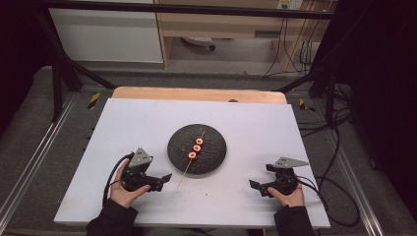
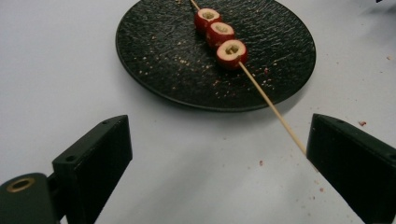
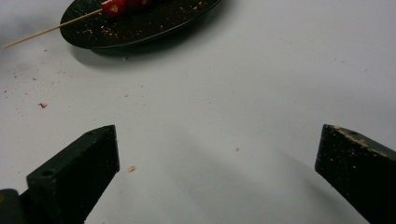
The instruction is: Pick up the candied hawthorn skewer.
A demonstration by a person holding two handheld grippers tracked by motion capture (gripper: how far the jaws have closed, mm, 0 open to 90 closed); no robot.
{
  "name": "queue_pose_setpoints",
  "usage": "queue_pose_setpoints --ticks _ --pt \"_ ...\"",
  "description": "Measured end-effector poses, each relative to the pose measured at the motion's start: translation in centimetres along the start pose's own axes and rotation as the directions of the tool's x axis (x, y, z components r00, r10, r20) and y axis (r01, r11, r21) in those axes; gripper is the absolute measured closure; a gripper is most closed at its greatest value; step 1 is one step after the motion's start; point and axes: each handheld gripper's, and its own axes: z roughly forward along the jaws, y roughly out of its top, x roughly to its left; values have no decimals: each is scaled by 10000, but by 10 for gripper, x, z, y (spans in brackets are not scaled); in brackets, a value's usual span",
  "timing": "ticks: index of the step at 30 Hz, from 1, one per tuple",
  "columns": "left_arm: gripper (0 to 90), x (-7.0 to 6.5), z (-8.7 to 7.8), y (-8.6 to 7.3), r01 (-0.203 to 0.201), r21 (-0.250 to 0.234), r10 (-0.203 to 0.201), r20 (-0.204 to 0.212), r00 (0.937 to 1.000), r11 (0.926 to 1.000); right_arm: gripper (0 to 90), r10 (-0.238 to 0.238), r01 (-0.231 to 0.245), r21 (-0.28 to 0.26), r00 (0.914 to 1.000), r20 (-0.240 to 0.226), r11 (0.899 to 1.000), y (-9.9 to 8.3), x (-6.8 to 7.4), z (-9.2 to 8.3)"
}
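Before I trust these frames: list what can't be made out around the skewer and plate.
- Skewer: its near tip, in the left gripper view, runs behind the right-hand finger.
- Fruit pieces: cut off by the top edge in the right gripper view.
- Plate: the crumbs on it are too small in the high view.

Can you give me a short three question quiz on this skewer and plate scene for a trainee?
1. How many red fruit pieces sit on the skewer?
2. True or false: the left gripper is shut on the stick.
3. The skewer's bare end: A) lies wholly on the black plate, B) juts past its rim toward the left gripper, C) rests under the right gripper.

Key: 1) Three. 2) False, its jaws stand wide apart, and the stick only runs up beside one. 3) B.
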Motion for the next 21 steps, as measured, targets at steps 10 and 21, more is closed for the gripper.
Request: queue_pose_setpoints --ticks 10,21 --pt "124 -15 21 18 -133 368 136 -92 9999 9992 6 -15 14 40 10000 40 10000 0 0 0" --pt "287 -29 46 35 -115 923 139 -254 9996 9957 6 17 -17 29 10000 20 10000 0 0 0"
